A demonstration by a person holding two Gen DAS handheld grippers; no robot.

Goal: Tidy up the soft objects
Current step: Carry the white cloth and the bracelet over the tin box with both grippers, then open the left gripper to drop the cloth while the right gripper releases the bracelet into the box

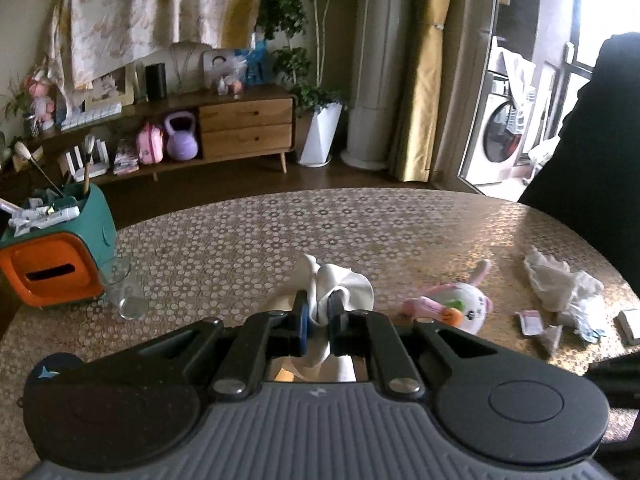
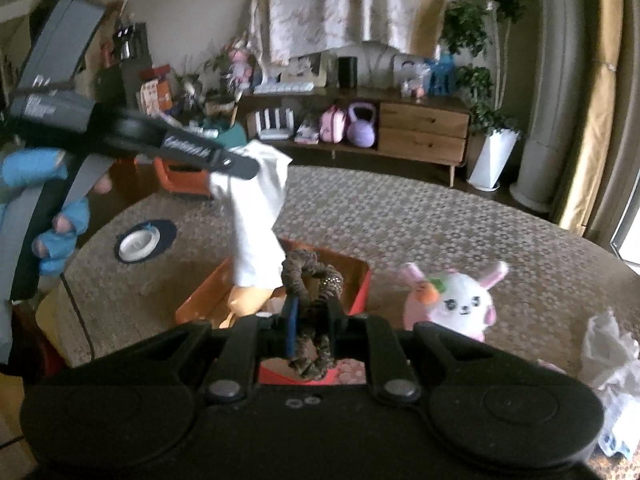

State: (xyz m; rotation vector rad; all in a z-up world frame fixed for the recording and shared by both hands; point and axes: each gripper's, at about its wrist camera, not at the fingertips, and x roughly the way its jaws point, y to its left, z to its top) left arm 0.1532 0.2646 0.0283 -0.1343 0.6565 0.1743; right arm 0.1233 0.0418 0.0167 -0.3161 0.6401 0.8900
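Above the orange box (image 2: 360,280), we pinch a white cloth (image 1: 340,284) in our left gripper (image 1: 318,308), its hem hanging into the box. Our right gripper (image 2: 312,312) clamps a brown scrunchie (image 2: 308,276), with the bunny plush (image 2: 460,300) at three o'clock on the table (image 2: 440,220).

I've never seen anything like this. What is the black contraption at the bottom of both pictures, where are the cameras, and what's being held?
No robot here: a person holds a hand-held gripper in each hand, each carrying a camera looking along its two fingers. In the left view, the left hand-held gripper pinches a white cloth. In the right view, the right hand-held gripper pinches a brown scrunchie above an orange box. A plush bunny and crumpled tissue lie on the patterned table.
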